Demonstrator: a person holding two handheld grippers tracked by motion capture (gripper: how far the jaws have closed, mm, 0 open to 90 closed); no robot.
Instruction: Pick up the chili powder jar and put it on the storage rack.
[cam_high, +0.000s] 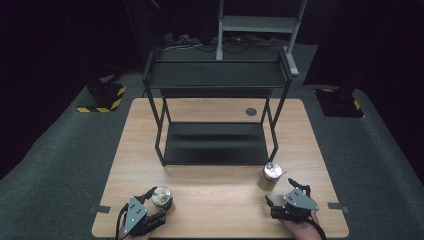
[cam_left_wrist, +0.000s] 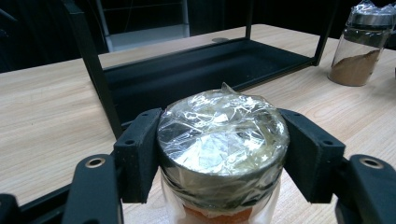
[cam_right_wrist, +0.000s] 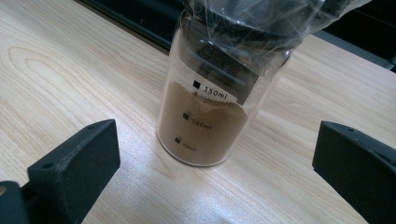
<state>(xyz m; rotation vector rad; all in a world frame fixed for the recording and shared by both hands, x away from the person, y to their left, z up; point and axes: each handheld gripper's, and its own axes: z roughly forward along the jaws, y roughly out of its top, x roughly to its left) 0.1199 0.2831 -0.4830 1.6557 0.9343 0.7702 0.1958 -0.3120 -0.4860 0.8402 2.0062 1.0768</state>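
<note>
- Jar with orange contents (cam_left_wrist: 222, 149): stands on the wooden table (cam_high: 215, 200) near its front left corner, lid wrapped in clear film. The left gripper (cam_left_wrist: 222, 154) has its jaws against both sides of the lid, clamped on it.
- Jar of brown powder (cam_right_wrist: 210, 107): stands upright at the table's front right, just ahead of the black two-tier rack (cam_high: 215, 115); printed volume marks show on the glass, and film covers its lid.
- Right gripper (cam_right_wrist: 210, 168): jaws spread wide, one on each side of the jar's base, touching nothing.
- Risk, left: the grip bears on film-covered metal high on the jar; the film may slip, so a lift could let the jar twist or drop.
- Risk, right: closing low with the jar off-centre could push or tip it.
- Pose: both hands enter from the near edge, grippers level and pointing forward toward the rack.
</note>
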